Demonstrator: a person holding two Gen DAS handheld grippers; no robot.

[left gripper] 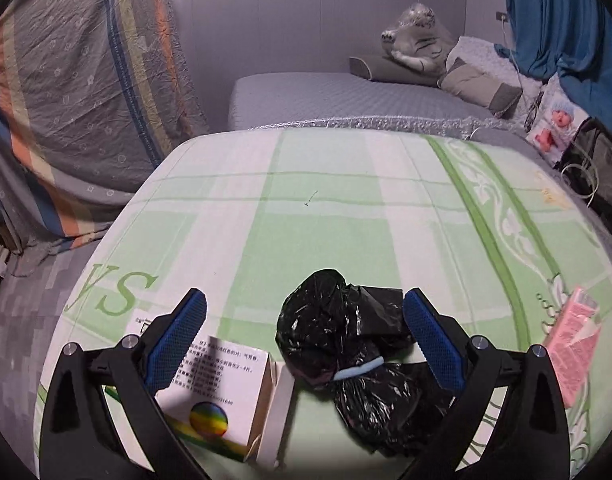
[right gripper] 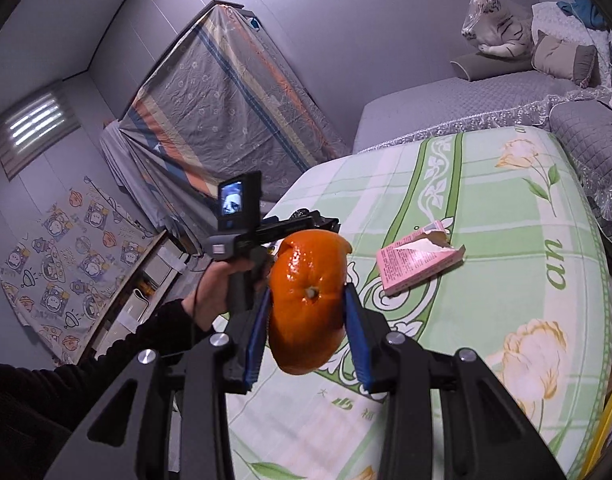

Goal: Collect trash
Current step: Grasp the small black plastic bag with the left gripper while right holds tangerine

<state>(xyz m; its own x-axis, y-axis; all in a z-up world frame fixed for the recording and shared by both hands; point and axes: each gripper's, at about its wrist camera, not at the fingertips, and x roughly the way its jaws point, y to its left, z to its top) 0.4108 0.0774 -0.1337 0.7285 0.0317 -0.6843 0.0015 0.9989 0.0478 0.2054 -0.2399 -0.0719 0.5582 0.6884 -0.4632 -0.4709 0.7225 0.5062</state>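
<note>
My left gripper [left gripper: 303, 320] is open, low over the green checked cloth [left gripper: 306, 220]. A crumpled black plastic bag [left gripper: 358, 360] with a light blue band lies between its fingers, close to the right one. A white box [left gripper: 221, 396] with a rainbow ball print lies under the left finger. My right gripper [right gripper: 308, 312] is shut on a piece of orange peel [right gripper: 306, 304] and holds it above the cloth. A torn pink carton [right gripper: 416, 260] lies on the cloth beyond it; it also shows in the left wrist view [left gripper: 574, 344]. The left gripper's handle [right gripper: 241, 240] and the hand show left of the peel.
A grey bed [left gripper: 346, 96] with pillows and a wrapped plush toy [left gripper: 418, 36] stands behind the covered surface. A striped sheet [left gripper: 85, 92] drapes furniture at the left. Blue curtains [left gripper: 558, 12] hang at the right. A yellow edge [right gripper: 610, 412] shows at the lower right.
</note>
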